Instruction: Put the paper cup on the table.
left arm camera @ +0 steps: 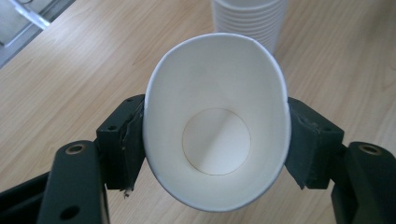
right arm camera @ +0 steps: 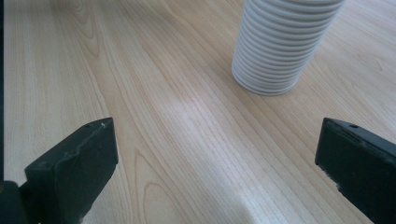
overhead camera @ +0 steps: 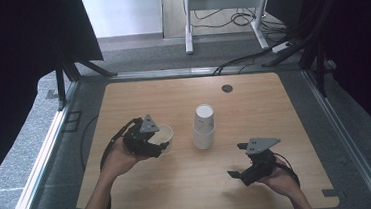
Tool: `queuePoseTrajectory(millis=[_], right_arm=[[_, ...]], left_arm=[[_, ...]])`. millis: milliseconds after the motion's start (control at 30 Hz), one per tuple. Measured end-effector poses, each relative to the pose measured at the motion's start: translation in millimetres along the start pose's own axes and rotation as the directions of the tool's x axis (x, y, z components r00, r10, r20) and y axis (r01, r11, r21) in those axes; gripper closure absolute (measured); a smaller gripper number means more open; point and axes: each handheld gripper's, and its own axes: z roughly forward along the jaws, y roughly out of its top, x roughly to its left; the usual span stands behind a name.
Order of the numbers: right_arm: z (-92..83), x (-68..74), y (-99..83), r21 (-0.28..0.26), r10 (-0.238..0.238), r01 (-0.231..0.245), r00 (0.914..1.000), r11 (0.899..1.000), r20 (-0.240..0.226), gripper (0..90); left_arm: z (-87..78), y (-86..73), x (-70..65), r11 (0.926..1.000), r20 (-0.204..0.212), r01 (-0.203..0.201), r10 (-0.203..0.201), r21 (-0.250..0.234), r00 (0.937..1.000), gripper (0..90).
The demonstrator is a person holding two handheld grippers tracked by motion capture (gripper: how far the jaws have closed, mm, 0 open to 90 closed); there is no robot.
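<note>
Seen from above a pale wooden tabletop (overhead camera: 145,198): left tool (overhead camera: 162,140) clamped on a single white paper cup (overhead camera: 163,134), held at the left half of the tabletop, just left of a stack of white paper cups (overhead camera: 204,126) standing near the middle. In the left gripper view, cup (left arm camera: 217,121) squeezed into an oval between the two black pads (left arm camera: 122,140), mouth turned toward the camera, round base visible inside; ribbed rims of the stack (left arm camera: 247,21) close behind it at the top edge. Right tool (overhead camera: 238,159) low over the tabletop at front right, well apart from the stack, jaws spread wide with nothing between them. In the right gripper view, bare wood grain between the two black jaws; stack (right arm camera: 282,46) upright beyond them, toward the upper right, untouched. Forearms and hands entering from the bottom edge of the high view, one behind each tool. Grey carpet, a metal frame and loose cables beyond the far edge.
</note>
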Motion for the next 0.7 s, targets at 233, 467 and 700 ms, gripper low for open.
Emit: queuePoseTrajectory(millis=[233, 467, 700], right_arm=[[-1.2, -3.7, -7.0, 0.003, 0.022, -0.022, 0.9997, 1.000, 0.011, 0.0], [-1.0, -8.1, -13.7, 0.010, 0.039, -0.040, 0.9988, 0.999, 0.028, 0.0], [-1.2, -13.4, -20.5, 0.020, 0.060, -0.061, 0.9968, 0.998, 0.053, 0.0]], left_arm=[[8.1, -5.5, 11.9, 0.9986, -0.033, 0.045, -0.044, 0.027, 0.9985, 29.2], [19.4, -11.0, 21.9, 0.9948, -0.063, 0.088, -0.085, 0.050, 0.9944, 29.0], [29.9, -15.9, 28.0, 0.9900, -0.092, 0.133, -0.128, 0.047, 0.9874, 28.4]])
